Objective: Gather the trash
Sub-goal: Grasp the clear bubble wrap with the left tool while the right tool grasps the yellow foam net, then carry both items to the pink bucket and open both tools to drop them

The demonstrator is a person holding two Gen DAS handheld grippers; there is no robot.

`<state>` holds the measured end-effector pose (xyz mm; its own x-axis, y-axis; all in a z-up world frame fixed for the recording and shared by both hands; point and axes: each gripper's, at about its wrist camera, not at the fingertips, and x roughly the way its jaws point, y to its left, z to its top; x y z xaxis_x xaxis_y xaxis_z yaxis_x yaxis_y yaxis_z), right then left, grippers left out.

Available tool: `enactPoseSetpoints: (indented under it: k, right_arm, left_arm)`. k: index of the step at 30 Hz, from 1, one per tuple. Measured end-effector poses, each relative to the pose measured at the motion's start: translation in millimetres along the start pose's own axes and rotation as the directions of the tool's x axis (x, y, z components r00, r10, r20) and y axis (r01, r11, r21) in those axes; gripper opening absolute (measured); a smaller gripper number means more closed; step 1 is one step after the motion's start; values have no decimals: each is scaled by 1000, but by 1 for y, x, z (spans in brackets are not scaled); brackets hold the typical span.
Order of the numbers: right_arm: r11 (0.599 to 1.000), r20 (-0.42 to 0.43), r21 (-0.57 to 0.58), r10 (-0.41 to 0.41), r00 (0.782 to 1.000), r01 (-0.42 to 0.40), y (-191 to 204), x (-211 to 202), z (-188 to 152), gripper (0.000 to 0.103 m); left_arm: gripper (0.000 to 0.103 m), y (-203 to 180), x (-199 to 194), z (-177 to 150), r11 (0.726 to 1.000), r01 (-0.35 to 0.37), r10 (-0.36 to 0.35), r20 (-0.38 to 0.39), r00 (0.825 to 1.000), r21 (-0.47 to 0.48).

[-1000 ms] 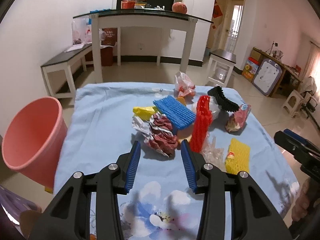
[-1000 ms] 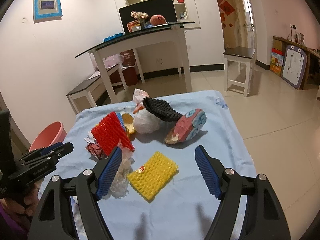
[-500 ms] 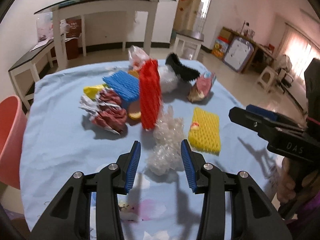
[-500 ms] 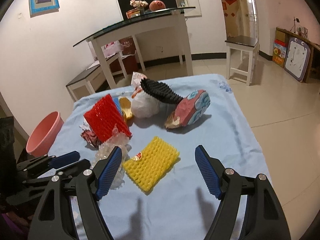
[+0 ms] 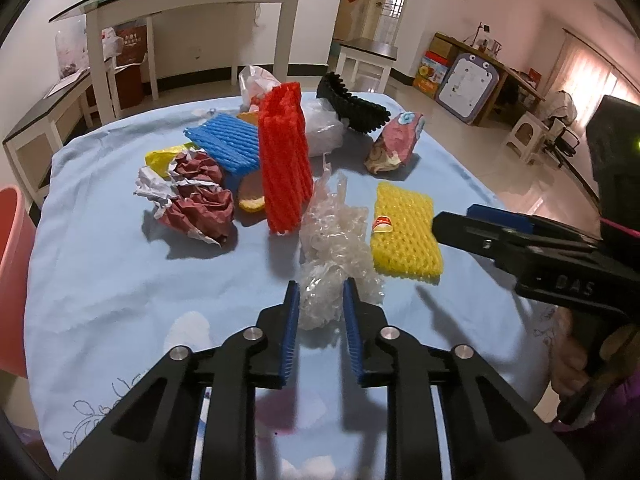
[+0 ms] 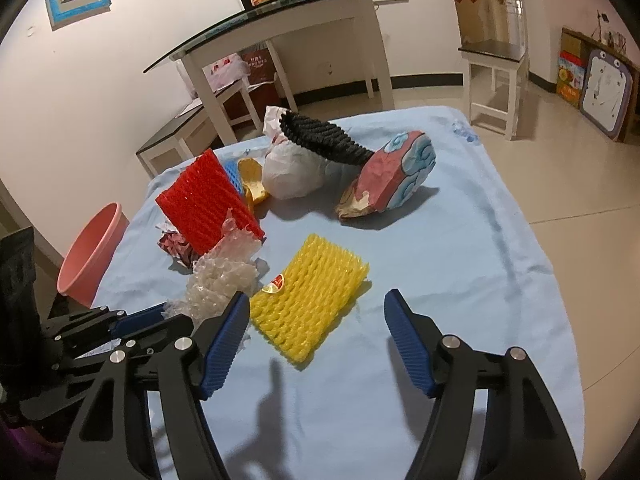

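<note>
Trash lies on a table with a light blue cloth [image 5: 100, 280]. My left gripper [image 5: 319, 296] is open, its jaws on either side of the near end of a clear crumpled bubble wrap [image 5: 336, 240], also seen in the right wrist view [image 6: 224, 280]. My right gripper [image 6: 316, 320] is wide open and empty, just short of a yellow foam net [image 6: 308, 300], [image 5: 404, 232]. A red foam net [image 5: 284, 160], a blue foam net [image 5: 228, 144], crumpled red paper [image 5: 196, 200], a black foam net [image 5: 352, 104] and a pink wrapper [image 5: 394, 144] lie beyond.
A pink bucket [image 6: 88, 256] stands on the floor off the table's left side, its edge at the left of the left wrist view [image 5: 12, 272]. A white plastic bag [image 6: 292, 172] lies under the black net. A glass-topped white table [image 6: 280, 12] and benches stand behind.
My left gripper moved forward and right, from the crumpled red paper to the bubble wrap, and its jaws narrowed around it. My right gripper came closer to the yellow net.
</note>
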<state>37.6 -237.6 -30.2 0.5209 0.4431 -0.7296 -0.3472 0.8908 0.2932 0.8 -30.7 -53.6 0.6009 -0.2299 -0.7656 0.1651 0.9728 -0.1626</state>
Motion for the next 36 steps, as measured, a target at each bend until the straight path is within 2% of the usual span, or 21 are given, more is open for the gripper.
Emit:
enactPoseSetpoints:
  k: [7,11,13,15,18,22,29,36]
  right_arm:
    - [1000,-61,16,6,998,-5,-3,15,0,63]
    - [1000,-88,9,-2,996,2,-3,23,-1,52]
    - [1000,-101,-7,-1,995,0,-2,26,-1,43]
    - [1000,-114,-19,2,993,-4,0,29,-1,25]
    - [999,-109,-32,3,994,-6,1,28,0,10]
    - [999,-83,-31,6,997,-8,2,20,2,8]
    - [1000,15,-14,3,1000,-3,3,-12,3,8]
    - [1000,114,-29,10,993,-6,18,-45,11,8]
  left_arm:
    - [19,-1,-10,-1,1000,8,-8,25,1000,0]
    - [18,-1,-15,-1,1000,16,-16,38,999,-9]
    - [18,-2,-17,-2,1000,22,-21,46,999,-12]
    - [18,-2,-20,-2,1000,23,-22,52,998,-13]
    - [18,-1,-26,-3,999,28,-27,68,997,-17]
    - [18,0,-37,-5,999,45,-43,95,995,-12]
    - [18,-6,-61,-3,997,64,-68,149,986,36]
    - [18,4,-91,0,999,32,-39,228,973,34]
